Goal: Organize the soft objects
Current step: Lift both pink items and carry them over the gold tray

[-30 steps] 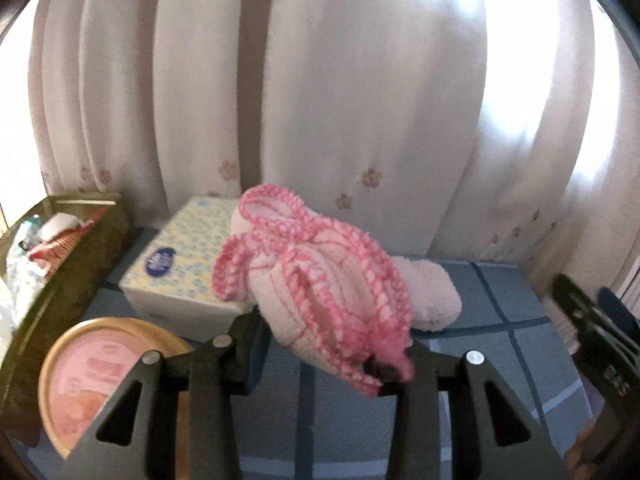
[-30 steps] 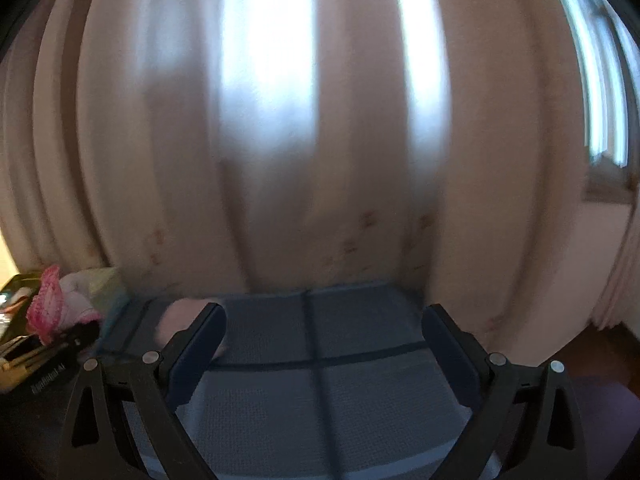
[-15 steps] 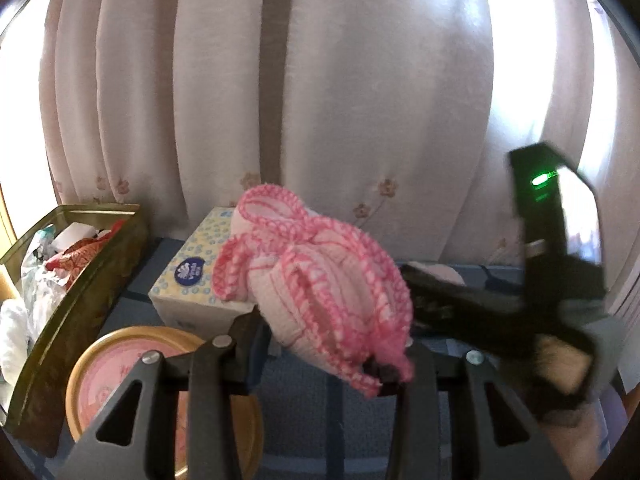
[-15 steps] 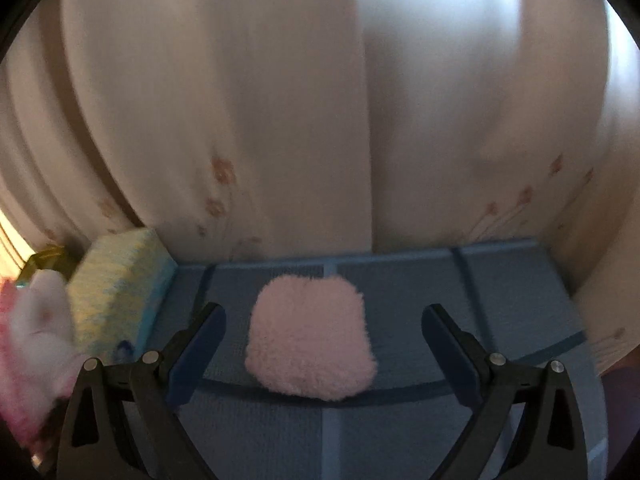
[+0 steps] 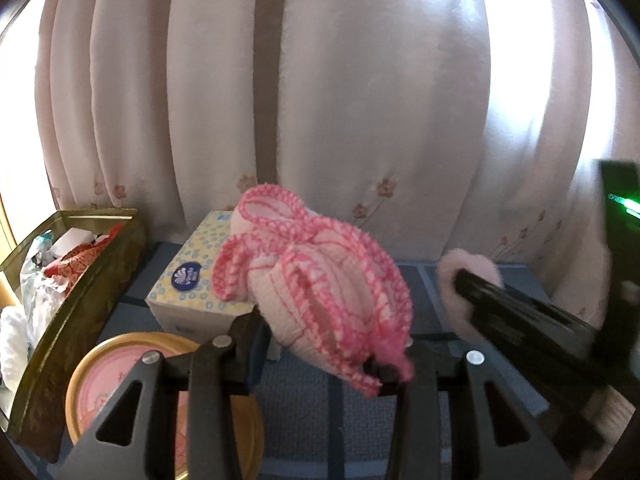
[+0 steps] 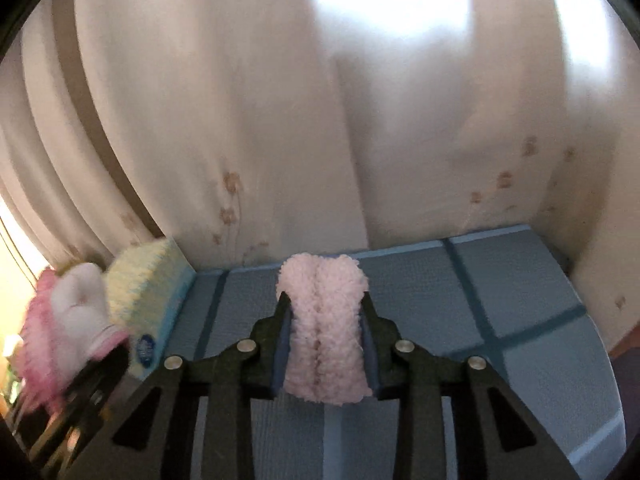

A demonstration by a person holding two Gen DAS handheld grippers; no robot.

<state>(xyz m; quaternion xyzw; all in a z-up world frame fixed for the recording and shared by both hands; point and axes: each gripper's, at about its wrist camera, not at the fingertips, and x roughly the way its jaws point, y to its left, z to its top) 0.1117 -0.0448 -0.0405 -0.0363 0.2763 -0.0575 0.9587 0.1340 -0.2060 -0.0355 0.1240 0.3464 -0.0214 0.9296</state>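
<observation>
Two grippers each pinch a soft item above a blue mat. Left wrist view: the left gripper (image 5: 320,356) clamps a pink-and-white knitted bundle (image 5: 316,292), which bulges up and out over its fingers. Behind the bundle lies a tissue box (image 5: 192,284) on the blue mat (image 5: 436,292); a round gold-rimmed tin (image 5: 120,392) sits at lower left, and a long brass-coloured tray (image 5: 76,312) filled with wrapped goods runs along the left edge. At right, the right gripper (image 5: 468,284) presses on a fluffy pale-pink pad (image 5: 476,264). A pleated curtain (image 5: 360,100) closes the background.

Right wrist view: the right gripper (image 6: 324,344), its jaws having just been closing, squeezes the fluffy pale-pink pad (image 6: 324,320) into a narrow, creased column between the blue finger pads (image 6: 280,352). The blurred knitted bundle (image 6: 68,320) and tissue box (image 6: 148,292) appear at left.
</observation>
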